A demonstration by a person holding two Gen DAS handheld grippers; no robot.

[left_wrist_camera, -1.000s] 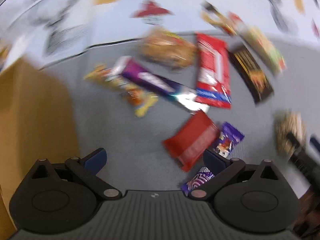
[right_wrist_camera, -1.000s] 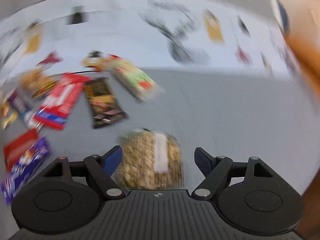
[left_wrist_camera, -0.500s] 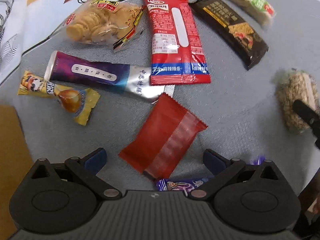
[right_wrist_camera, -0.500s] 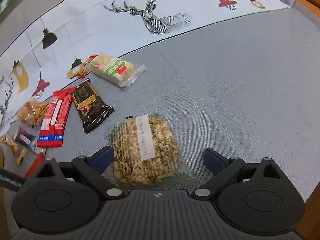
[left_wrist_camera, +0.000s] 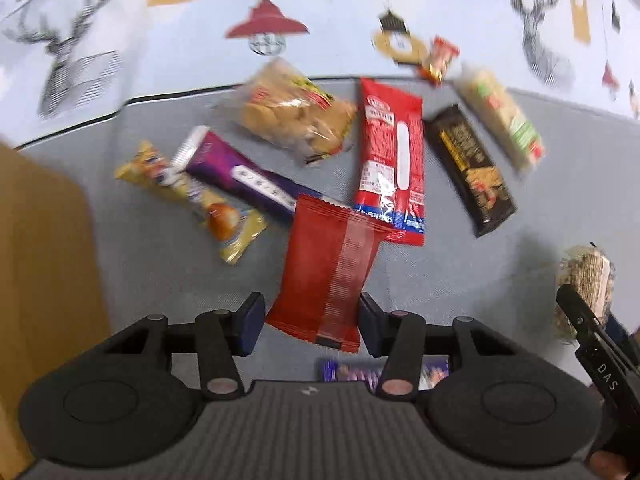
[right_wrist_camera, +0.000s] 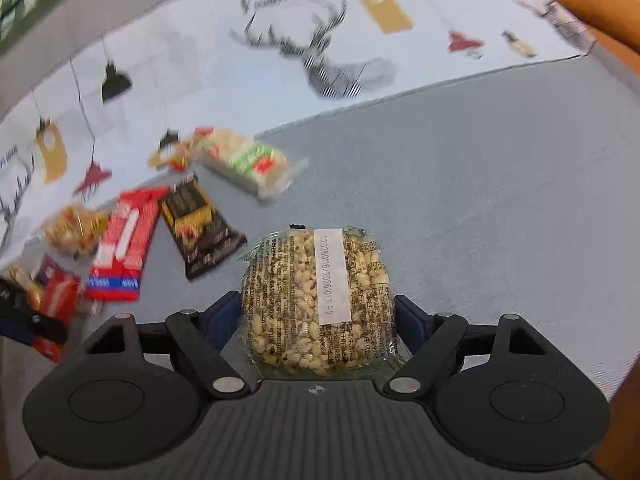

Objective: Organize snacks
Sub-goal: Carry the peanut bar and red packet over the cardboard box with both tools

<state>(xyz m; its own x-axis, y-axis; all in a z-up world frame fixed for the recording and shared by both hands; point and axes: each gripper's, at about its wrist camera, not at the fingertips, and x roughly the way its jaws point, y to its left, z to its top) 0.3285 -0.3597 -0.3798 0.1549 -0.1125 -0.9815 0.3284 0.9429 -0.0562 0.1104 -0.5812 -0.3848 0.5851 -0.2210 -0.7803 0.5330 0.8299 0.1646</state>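
Observation:
My left gripper (left_wrist_camera: 312,326) is shut on a plain red snack packet (left_wrist_camera: 330,268) and holds it above the grey mat (left_wrist_camera: 160,280). My right gripper (right_wrist_camera: 318,320) is shut on a round puffed-grain cake in clear wrap (right_wrist_camera: 318,300); it also shows in the left wrist view (left_wrist_camera: 586,284). On the mat lie a long red packet (left_wrist_camera: 394,156), a purple bar (left_wrist_camera: 244,176), a yellow packet (left_wrist_camera: 192,196), a cracker bag (left_wrist_camera: 296,116), a black bar (left_wrist_camera: 470,168) and a rice-cracker pack (left_wrist_camera: 500,120). A purple wrapper (left_wrist_camera: 348,372) lies under the left gripper.
A brown cardboard surface (left_wrist_camera: 40,272) stands at the left of the mat. A printed deer tablecloth (right_wrist_camera: 320,56) lies beyond the mat. A small red candy (left_wrist_camera: 438,58) rests on the cloth. An orange edge (right_wrist_camera: 592,4) shows at the far right.
Both grippers closed: the left on the red packet, lifting it off the mat; the right on the grain cake. Both views shifted slightly.

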